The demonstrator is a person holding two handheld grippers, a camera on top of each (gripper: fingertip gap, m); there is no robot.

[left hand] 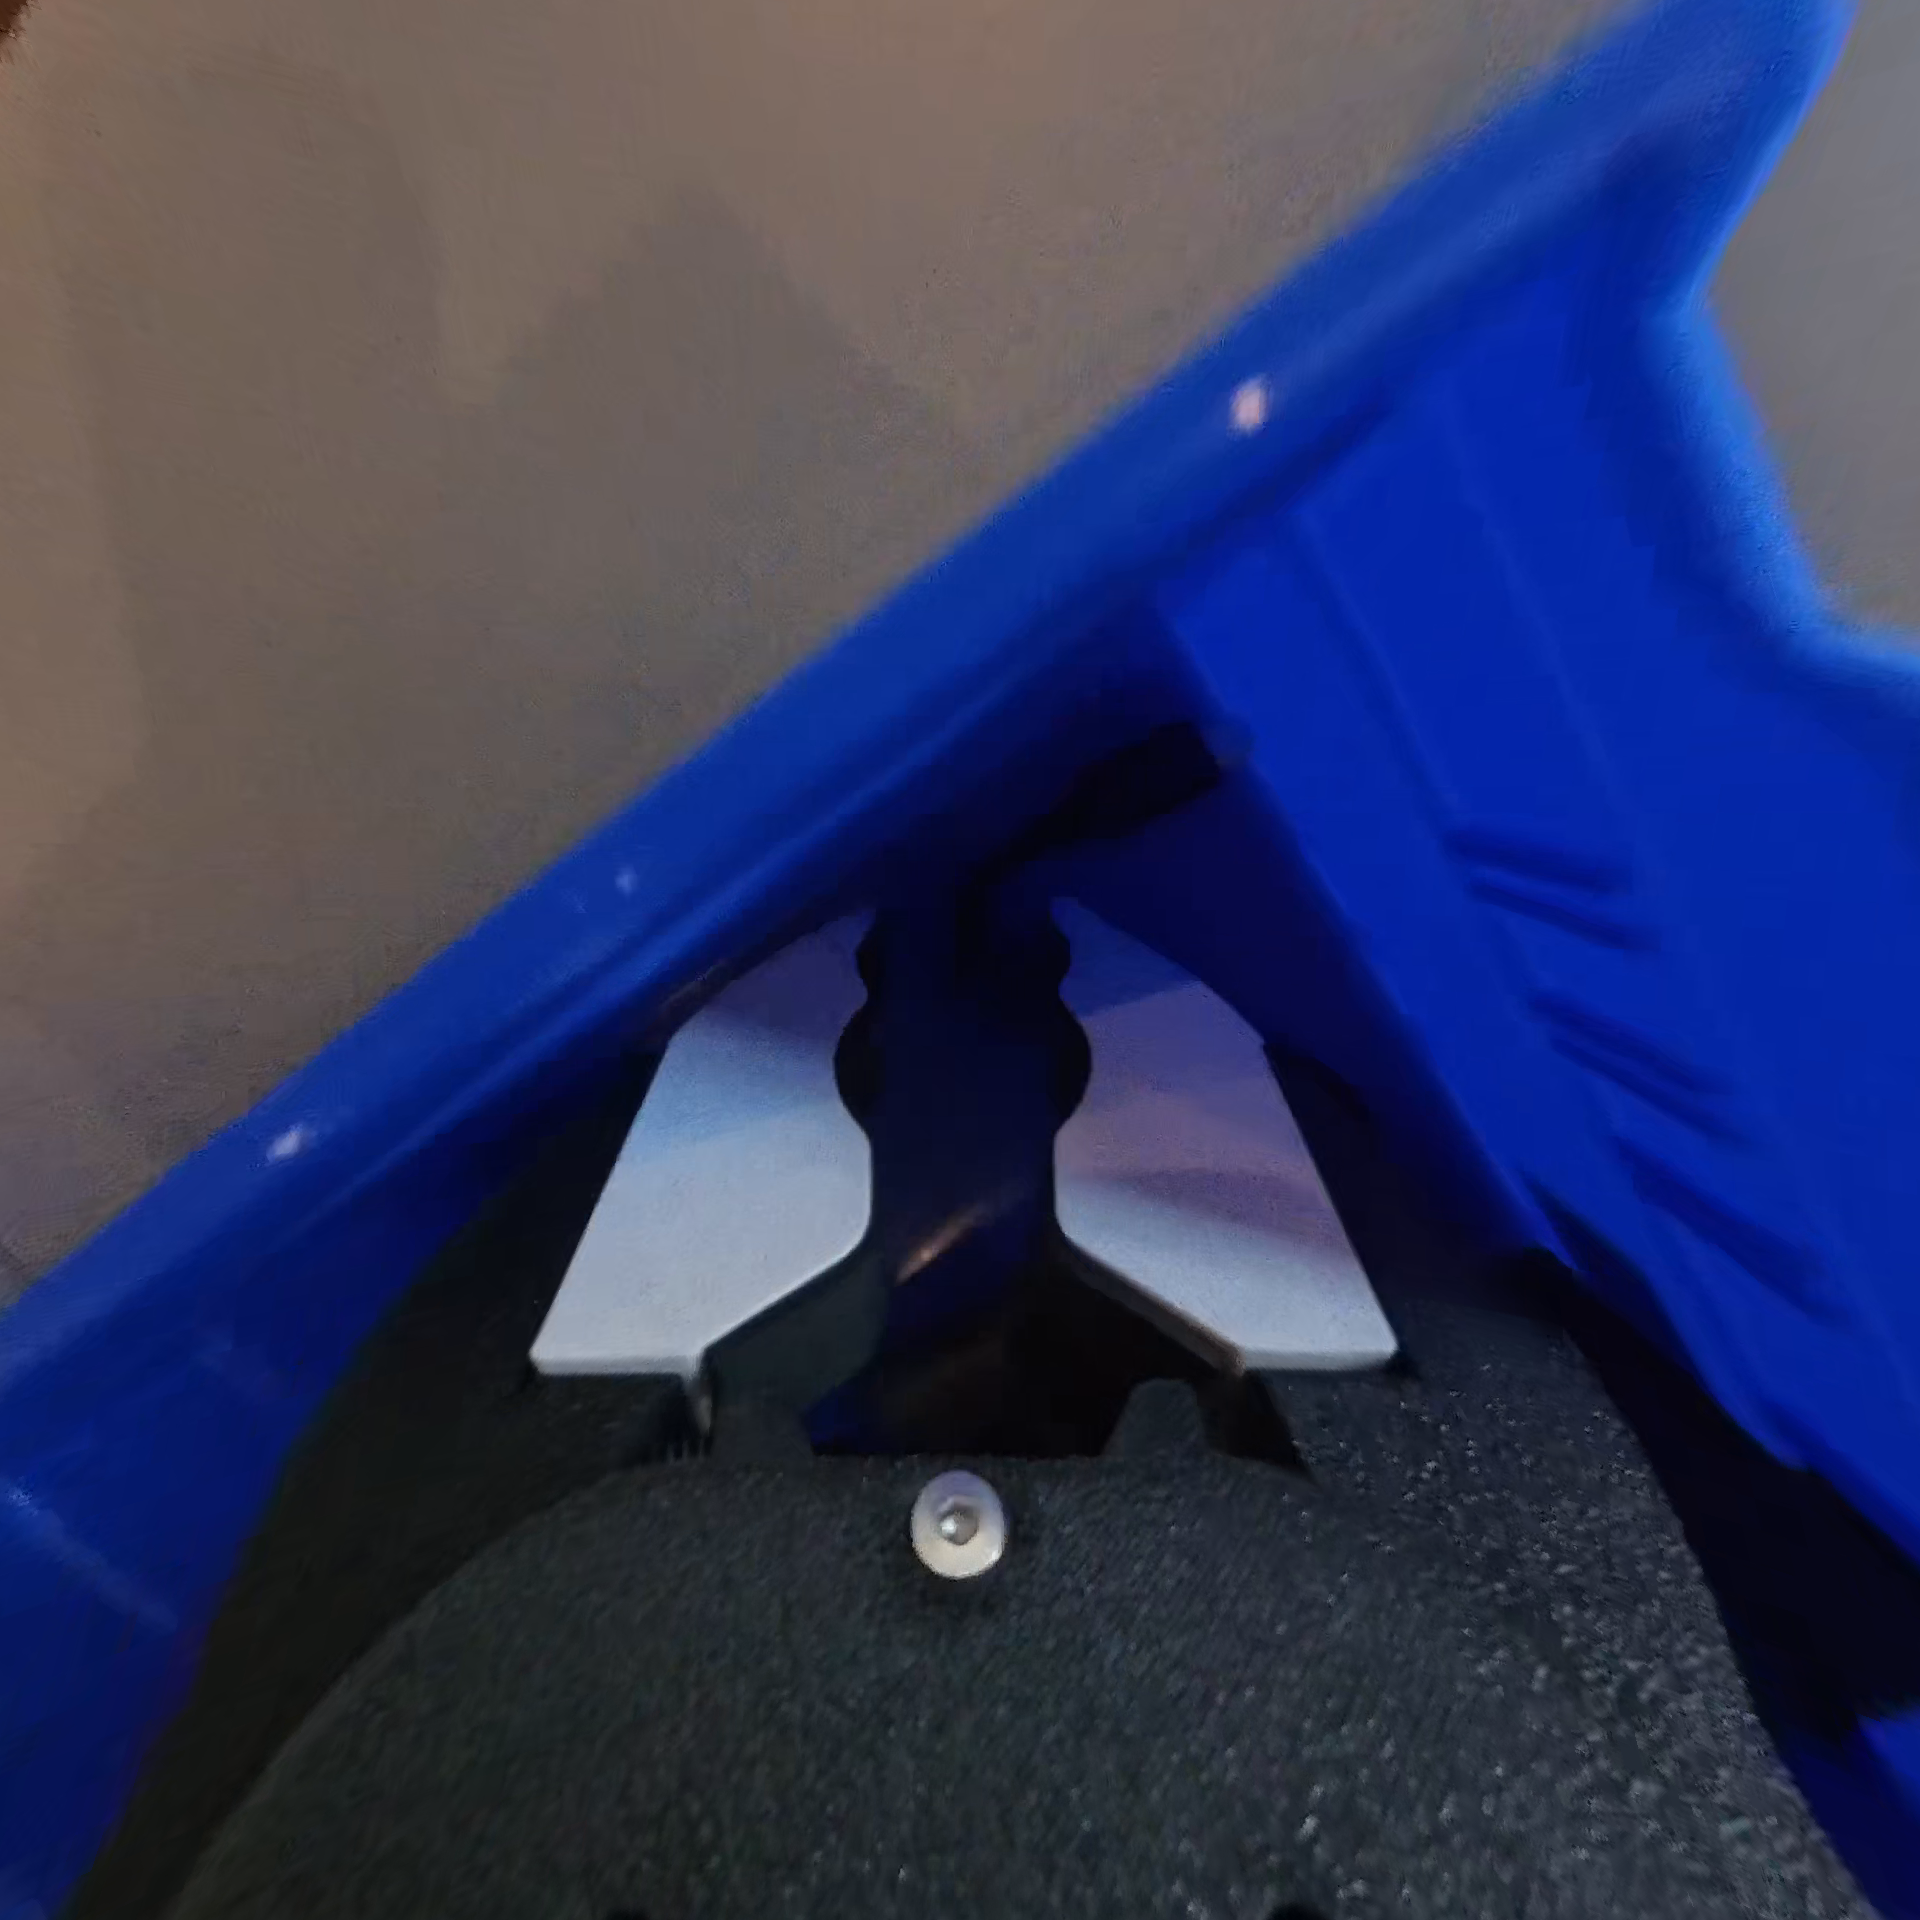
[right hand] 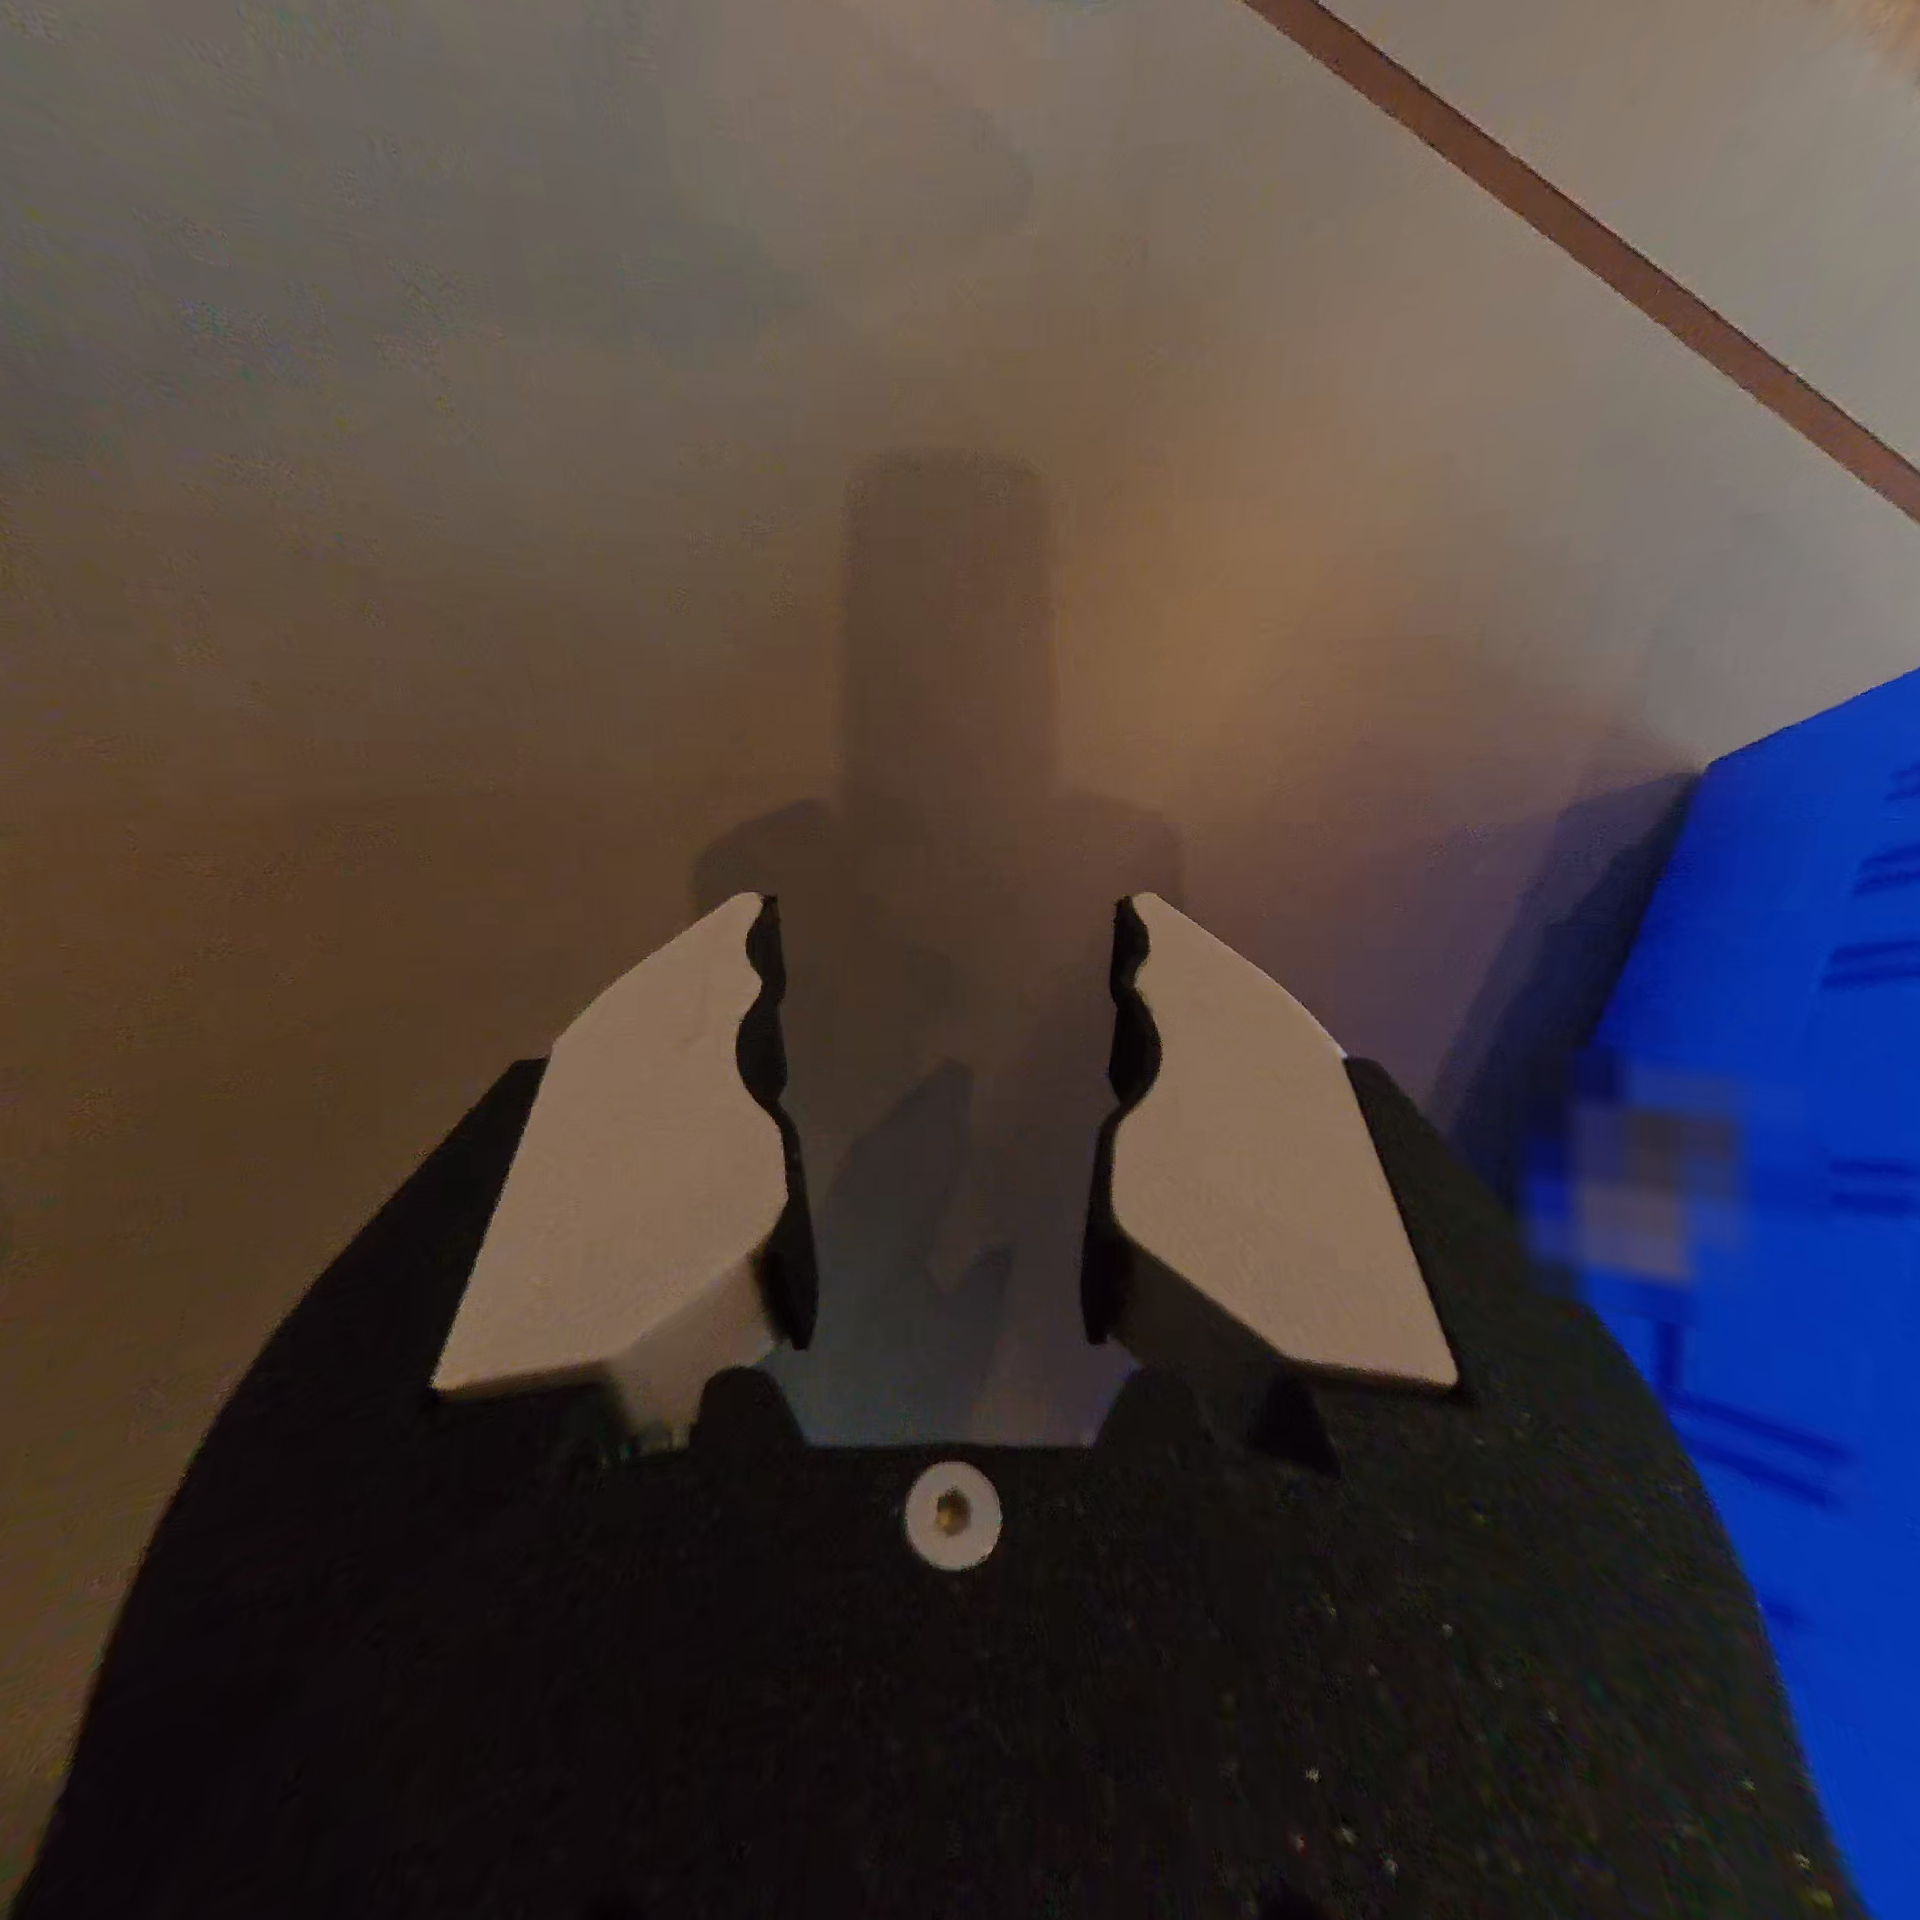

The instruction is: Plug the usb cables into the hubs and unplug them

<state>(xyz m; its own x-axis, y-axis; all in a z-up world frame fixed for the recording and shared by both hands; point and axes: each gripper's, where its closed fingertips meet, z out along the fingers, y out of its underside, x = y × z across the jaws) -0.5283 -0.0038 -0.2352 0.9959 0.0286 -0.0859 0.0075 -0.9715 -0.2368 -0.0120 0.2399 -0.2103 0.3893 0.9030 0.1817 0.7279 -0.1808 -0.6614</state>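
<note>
No USB cable or hub shows in either view. In the left wrist view my left gripper [left hand: 961, 935] is pushed in under the rim of a blue plastic bin [left hand: 1455, 831]. Its white fingers [left hand: 717, 1174] stand a narrow gap apart with dark blue plastic showing between them. The rim hides the fingertips, so I cannot tell whether they grip the bin. In the right wrist view my right gripper [right hand: 945, 914] is open and empty. It hovers close over a bare beige tabletop [right hand: 416, 520], which carries its shadow.
The blue bin also shows at the right edge of the right wrist view [right hand: 1787, 1039], close beside my right gripper. A thin brown strip [right hand: 1600, 249] crosses the top right corner there. Beige tabletop [left hand: 416, 416] fills the upper left of the left wrist view. Across from one pair of fingers to the other is roughly 55 cm.
</note>
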